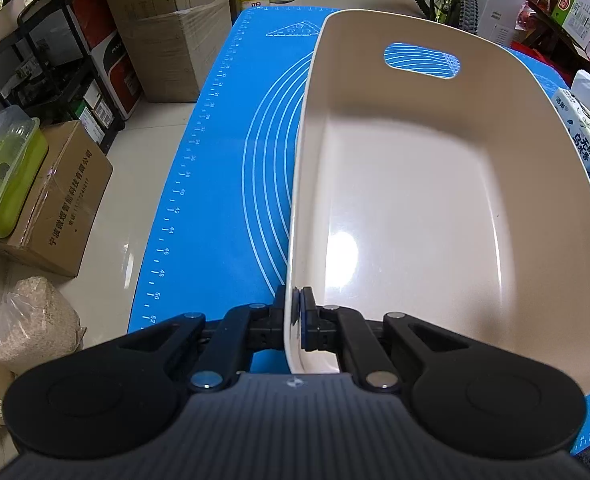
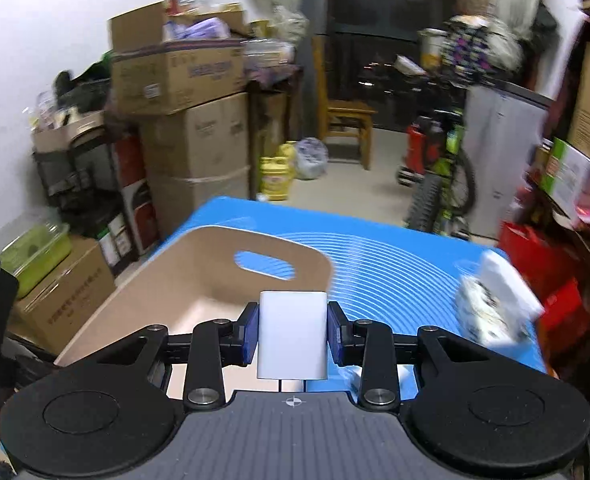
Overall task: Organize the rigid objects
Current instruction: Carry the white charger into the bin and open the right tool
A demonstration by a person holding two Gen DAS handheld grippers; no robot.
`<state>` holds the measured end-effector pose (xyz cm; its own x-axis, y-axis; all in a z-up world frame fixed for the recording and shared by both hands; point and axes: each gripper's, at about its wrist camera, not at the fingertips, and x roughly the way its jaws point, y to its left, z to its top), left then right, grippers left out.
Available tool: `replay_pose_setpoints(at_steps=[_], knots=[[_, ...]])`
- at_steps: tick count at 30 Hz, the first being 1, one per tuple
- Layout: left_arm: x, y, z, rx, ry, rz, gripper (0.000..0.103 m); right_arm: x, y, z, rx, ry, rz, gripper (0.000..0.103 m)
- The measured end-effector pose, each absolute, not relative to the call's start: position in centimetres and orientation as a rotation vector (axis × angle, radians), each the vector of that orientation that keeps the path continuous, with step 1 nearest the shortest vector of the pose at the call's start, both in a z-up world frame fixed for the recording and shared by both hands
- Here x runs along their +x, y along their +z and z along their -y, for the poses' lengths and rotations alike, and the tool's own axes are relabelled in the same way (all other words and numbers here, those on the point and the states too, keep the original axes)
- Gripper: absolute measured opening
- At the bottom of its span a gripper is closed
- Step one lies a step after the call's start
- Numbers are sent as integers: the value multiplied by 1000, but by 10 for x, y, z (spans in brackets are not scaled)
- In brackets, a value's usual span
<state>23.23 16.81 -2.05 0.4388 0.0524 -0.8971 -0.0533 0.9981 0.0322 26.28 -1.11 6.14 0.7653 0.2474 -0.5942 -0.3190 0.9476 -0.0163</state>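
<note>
A small white rounded-rectangular block of smooth plastic [image 2: 293,334] sits upright between the blue pads [image 2: 251,334] of the right gripper [image 2: 293,336], which is clamped on its two side faces and carries it in the air above the near end of the bin. The beige rounded-rectangular plastic bin [image 1: 415,200], glossy inside and holding nothing visible, has an oval handle slot [image 1: 422,61] cut through its far wall; the same slot [image 2: 265,266] appears in the right wrist view, just beyond the held block. The left gripper [image 1: 297,312] is closed on the near left wall of this bin, one pad outside and one pad [image 1: 307,312] inside the rim, with the thin wall pinched between them. The bin rests on a blue silicone baking mat [image 1: 223,168] printed with white concentric arcs and a ruler scale along its edge. On the mat to the right of the bin, apart from it, lies a white soft pack of tissues with dark print [image 1: 585,132], blurred in the right wrist view [image 2: 491,312]. Beyond the mat's left edge, on a pale tiled floor [image 1: 135,184], stand brown cardboard boxes [image 1: 175,52], a lime-green lidded plastic container [image 1: 7,176] and a clear bag of tan granules [image 1: 35,324]; a bicycle [image 2: 447,184] stands in the background.
</note>
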Motion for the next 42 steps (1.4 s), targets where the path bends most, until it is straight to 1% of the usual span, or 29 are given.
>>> replay_pose_setpoints(at_steps=[4,10,22,34,42], knots=[[232,-21,-168,-1,65,-1115,7,287,47,-27,-156,365,-675,42],[233,-21,-168,-1,65,-1115,7,321,12,-67,-179,400,-810,42],[232,-21,-168,0,65,-1114,7,360,-49,-101,-220,383,-1029,42],[233,-22,-167,0,64,-1115,7,372,-67,-112,-276,351,-1114,42],[233,-22,-167,-6,63,-1117,7,385,-83,-107,-242,327,-1186,42]])
